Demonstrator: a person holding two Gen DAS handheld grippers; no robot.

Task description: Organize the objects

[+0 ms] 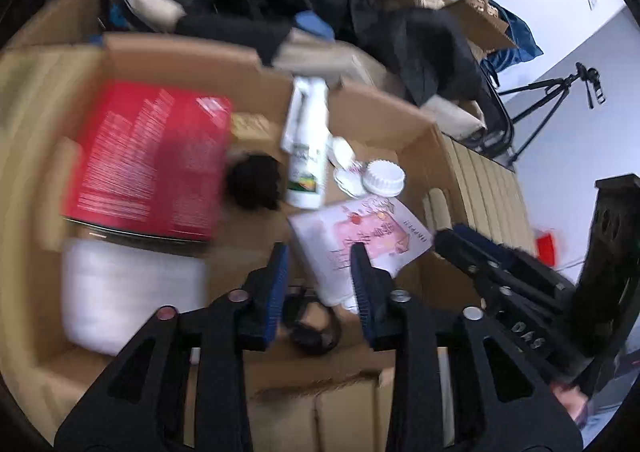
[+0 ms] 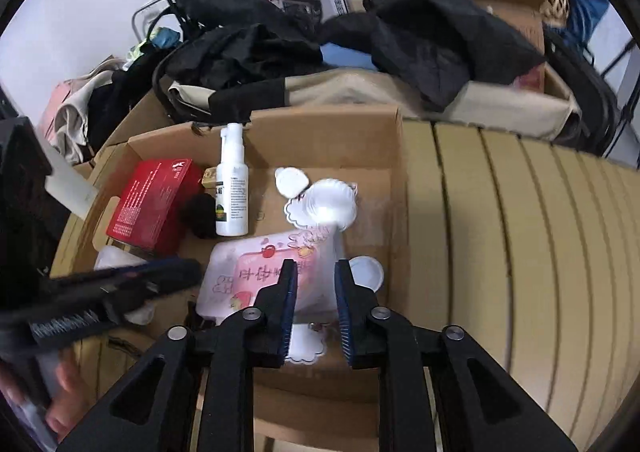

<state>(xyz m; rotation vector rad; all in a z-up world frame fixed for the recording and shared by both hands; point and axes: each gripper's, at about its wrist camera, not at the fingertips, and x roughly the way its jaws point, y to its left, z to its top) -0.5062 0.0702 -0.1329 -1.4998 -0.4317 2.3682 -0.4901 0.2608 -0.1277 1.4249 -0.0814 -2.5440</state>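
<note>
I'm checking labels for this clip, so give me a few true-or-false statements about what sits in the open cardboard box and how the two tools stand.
1. The white spray bottle lies in the cardboard box. True.
2. The red box sits to the right of the spray bottle in the right wrist view. False: it is to the bottle's left.
3. The right tool is clamped on the pink-and-white packet. False: its jaws are apart and grip nothing.
4. The left tool is open and empty. True.
5. A dark fuzzy ball lies between the red box and the bottle. True.
6. The box is taped shut. False: its flaps are open.
</note>
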